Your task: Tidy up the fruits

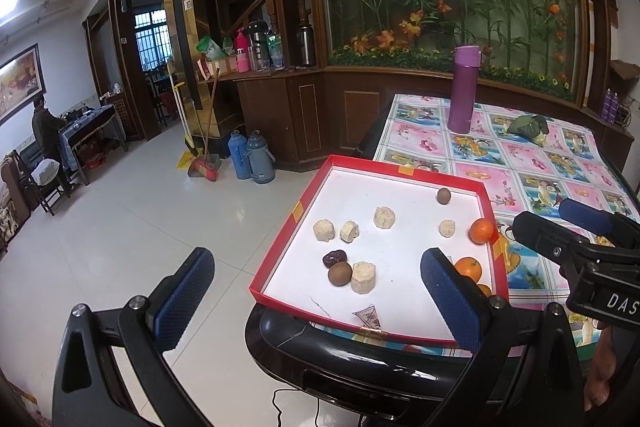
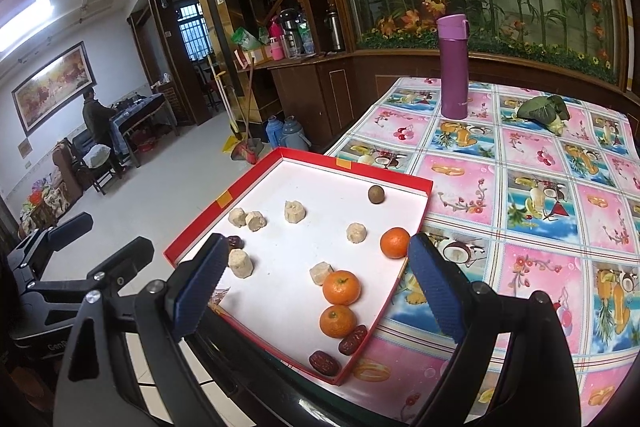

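A red tray with a white floor (image 1: 400, 169) (image 2: 248, 173) sits at the table's near-left corner. It holds three oranges (image 2: 341, 287) (image 2: 337, 321) (image 2: 395, 243), several pale cake pieces (image 2: 294, 211) (image 1: 363, 277), brown round fruits (image 1: 340, 273) (image 2: 376, 194) and dark red dates (image 2: 323, 362) (image 1: 334, 258). My left gripper (image 1: 316, 301) is open and empty in front of the tray's near edge. My right gripper (image 2: 316, 291) is open and empty, with the two nearer oranges seen between its fingers. The right gripper also shows in the left wrist view (image 1: 560, 227).
A purple flask (image 2: 453, 65) stands at the table's far side on a flowered cloth (image 2: 520, 187). A green leafy vegetable (image 2: 544, 111) lies to its right. Tiled floor (image 1: 140, 227) lies left of the table. Brooms, thermos jugs (image 1: 252, 157) and a cabinet stand behind.
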